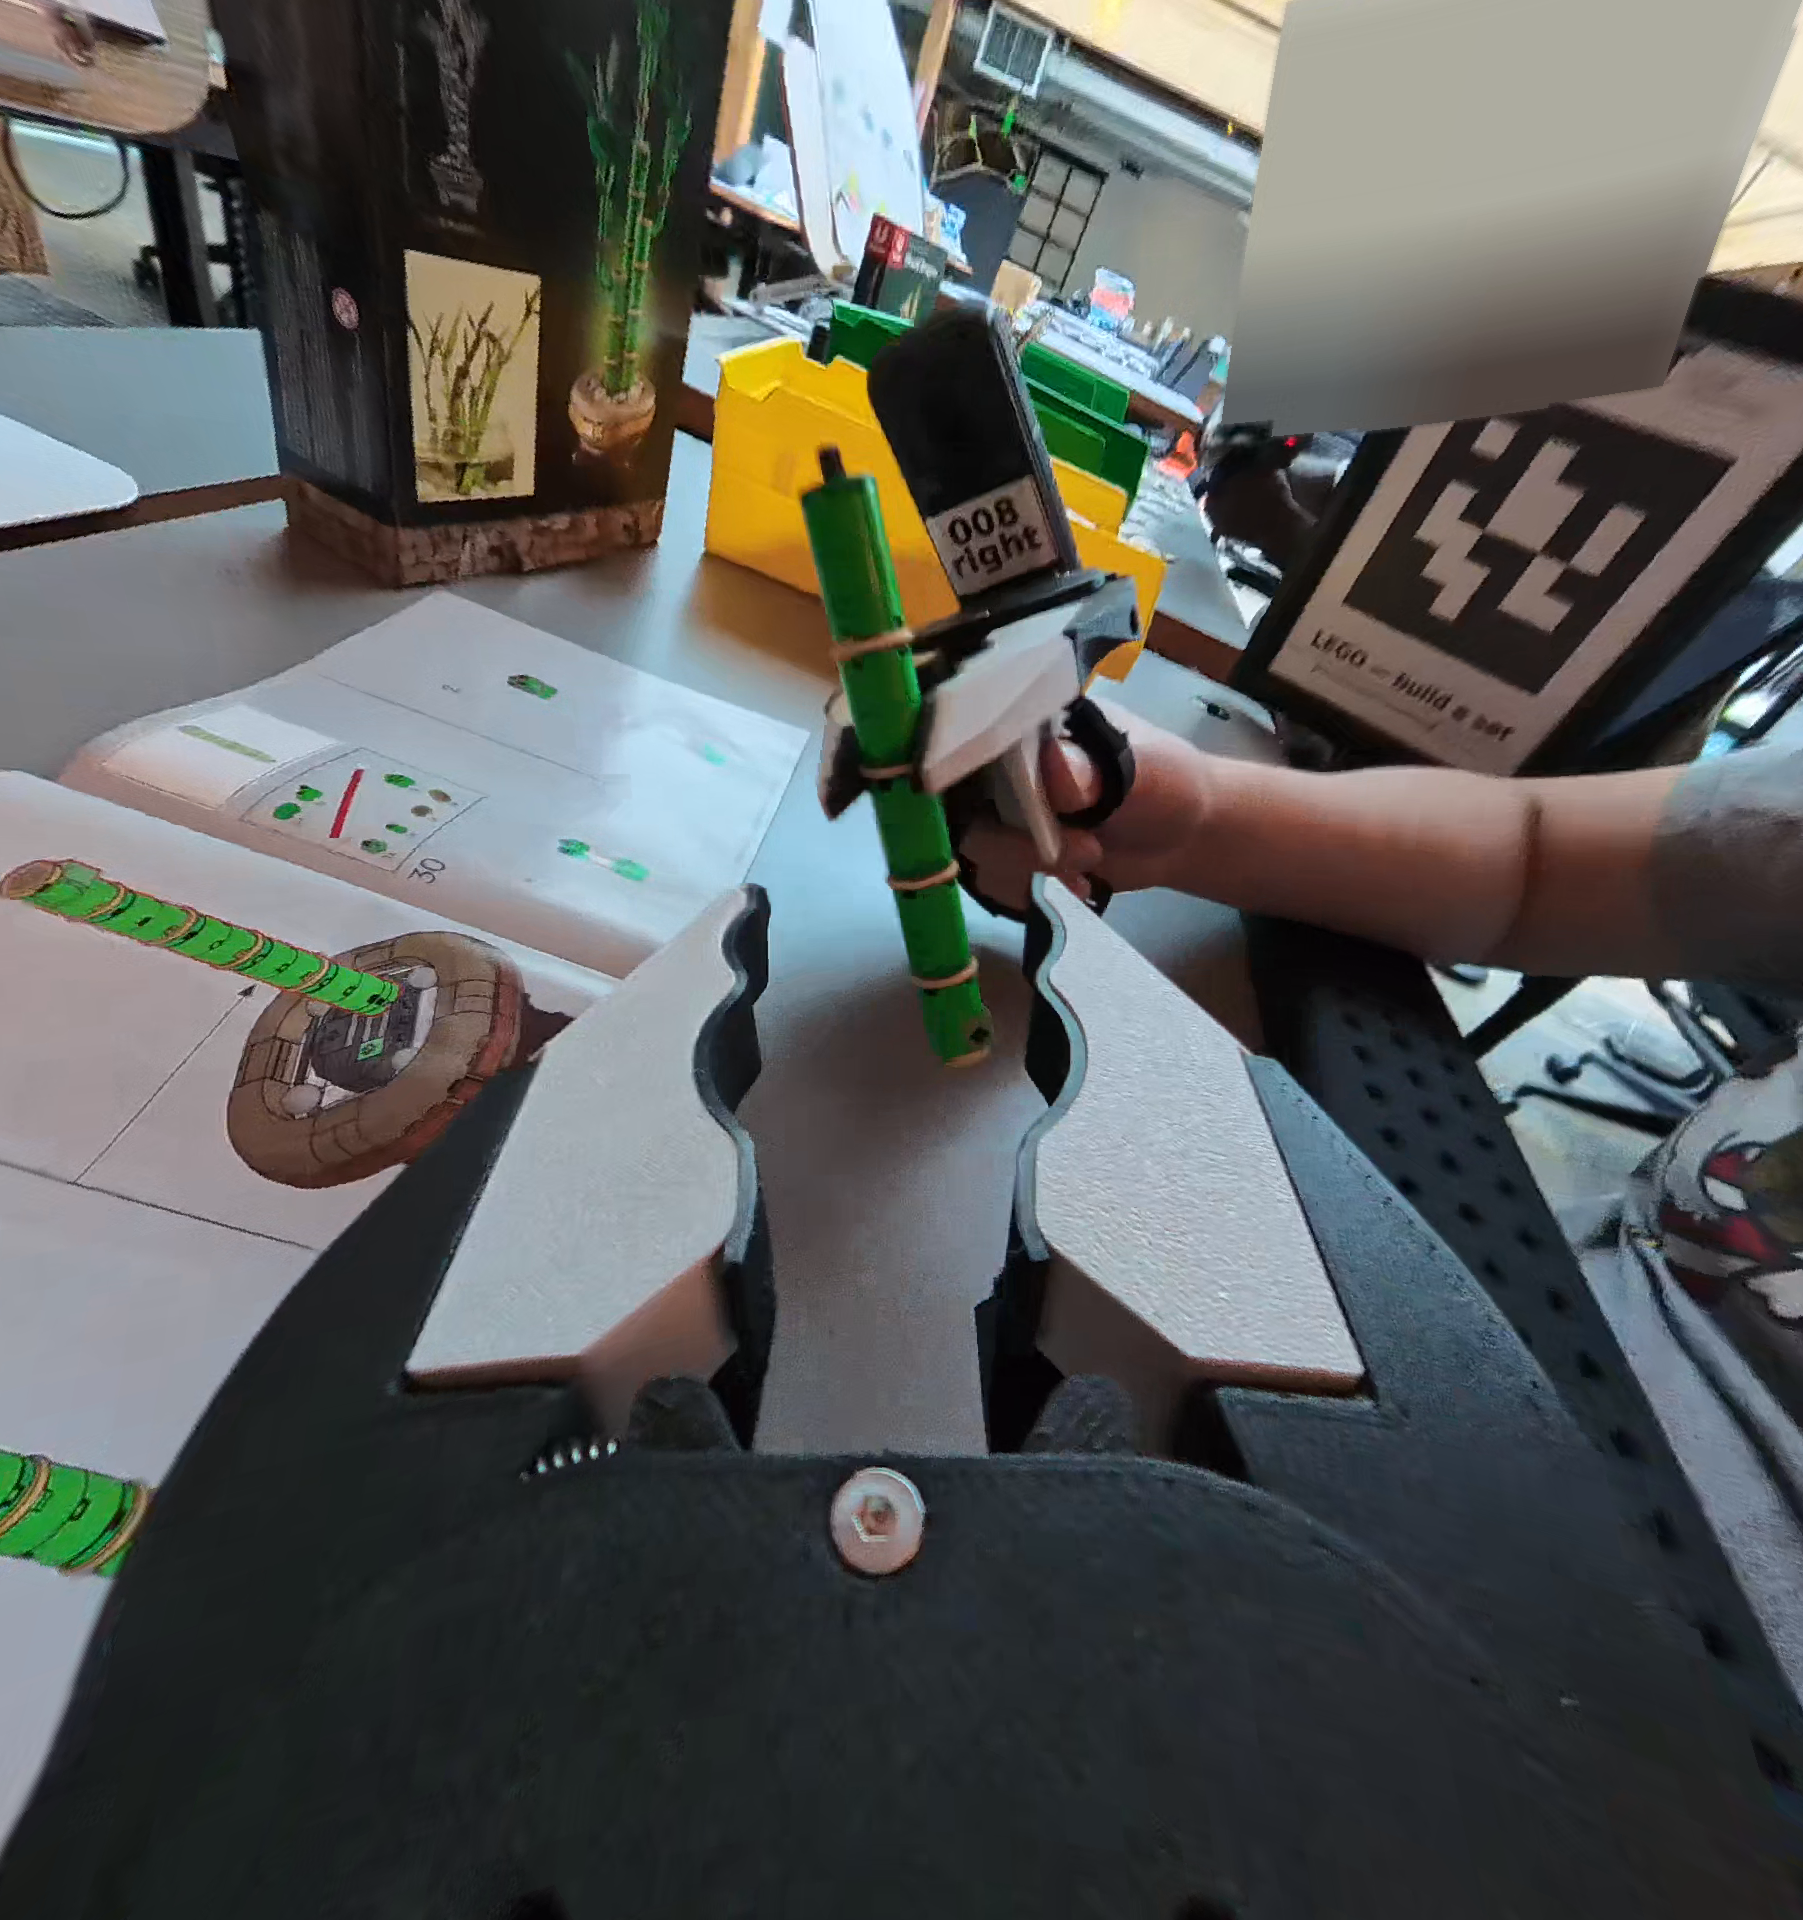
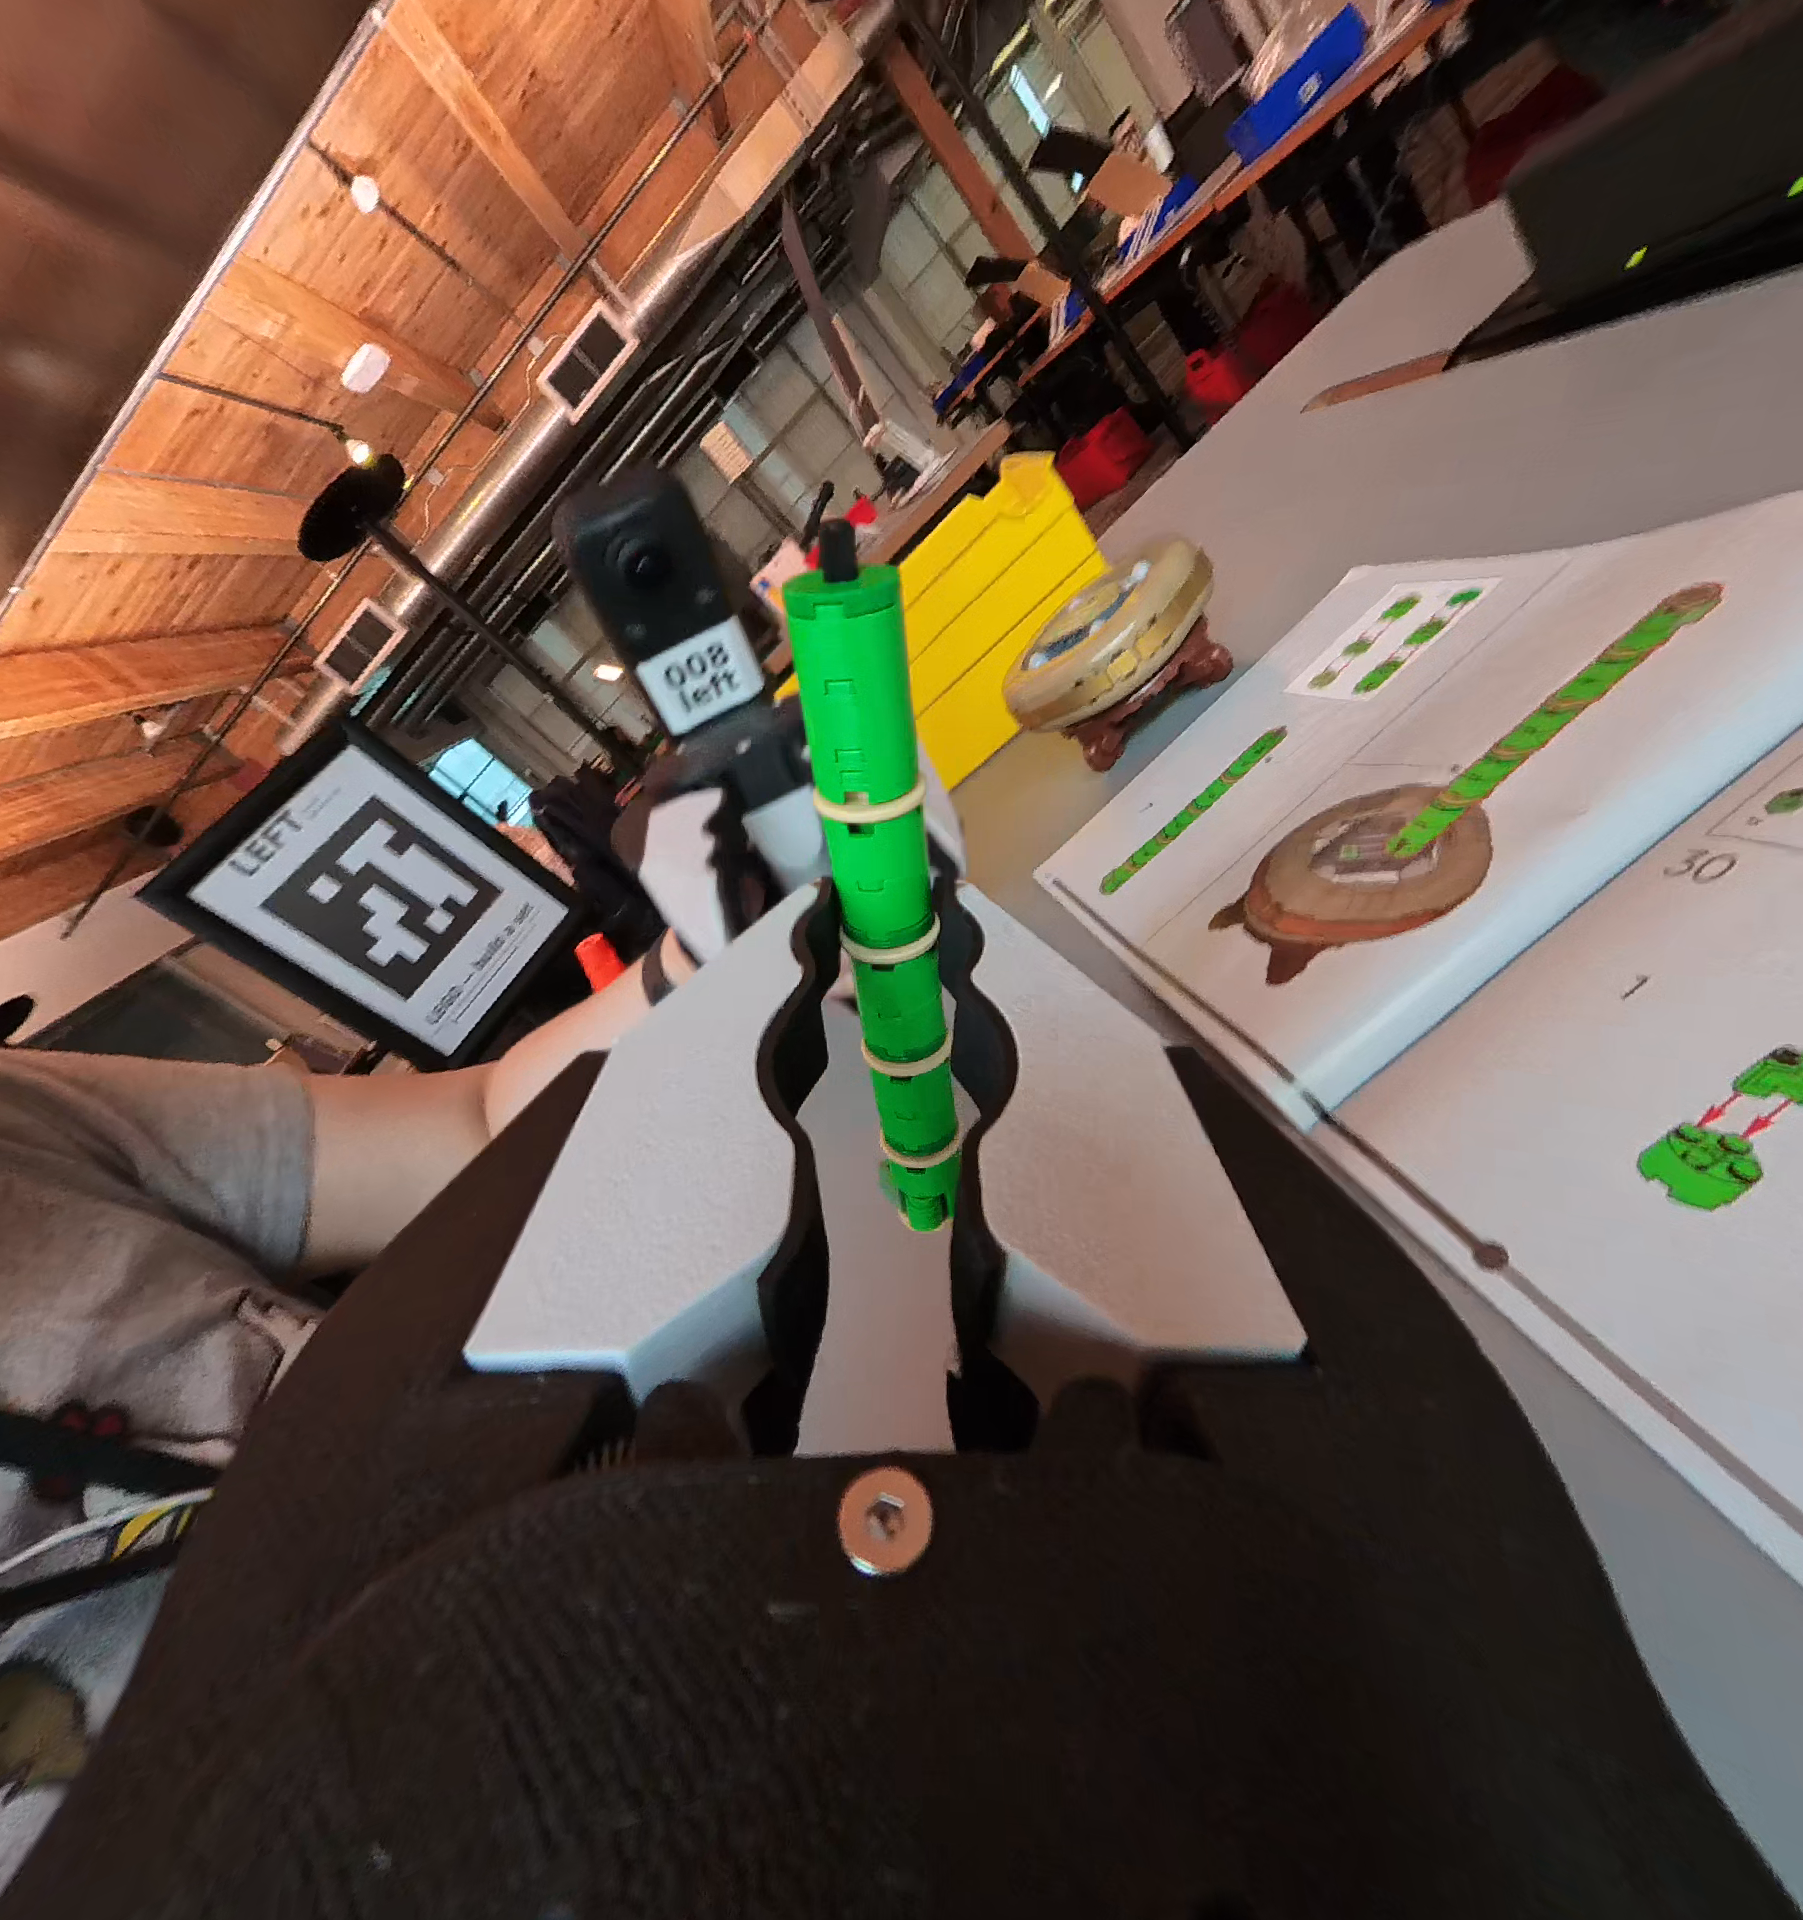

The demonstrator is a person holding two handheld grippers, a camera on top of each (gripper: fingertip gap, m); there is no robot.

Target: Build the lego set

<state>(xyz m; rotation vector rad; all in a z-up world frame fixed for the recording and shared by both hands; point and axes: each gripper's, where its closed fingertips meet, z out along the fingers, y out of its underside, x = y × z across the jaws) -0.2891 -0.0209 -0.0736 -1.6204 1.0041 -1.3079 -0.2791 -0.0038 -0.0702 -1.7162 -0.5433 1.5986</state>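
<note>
A green bamboo stalk (image 1: pixel 855 582) of stacked round lego pieces with tan rings stands nearly upright, a black axle tip at its top. My right gripper (image 1: pixel 897 738) is shut on its middle and holds it above the grey table. In the right wrist view the stalk (image 2: pixel 855 686) runs up between the shut fingers of that gripper (image 2: pixel 884 914). My left gripper (image 1: pixel 892 935) is open and empty, just short of the stalk's lower end; it also shows in the right wrist view (image 2: pixel 720 862). The round tan and brown lego base (image 2: pixel 1115 644) stands on the table past the booklet.
An open instruction booklet (image 1: pixel 336 883) lies on the table to the left. The dark set box (image 1: pixel 461 260) and a yellow bin (image 1: pixel 803 457) stand behind. A framed marker board (image 1: pixel 1531 582) stands at the right. A person's forearm (image 1: pixel 1344 852) reaches in from the right. My left and right fingertips are right by each other.
</note>
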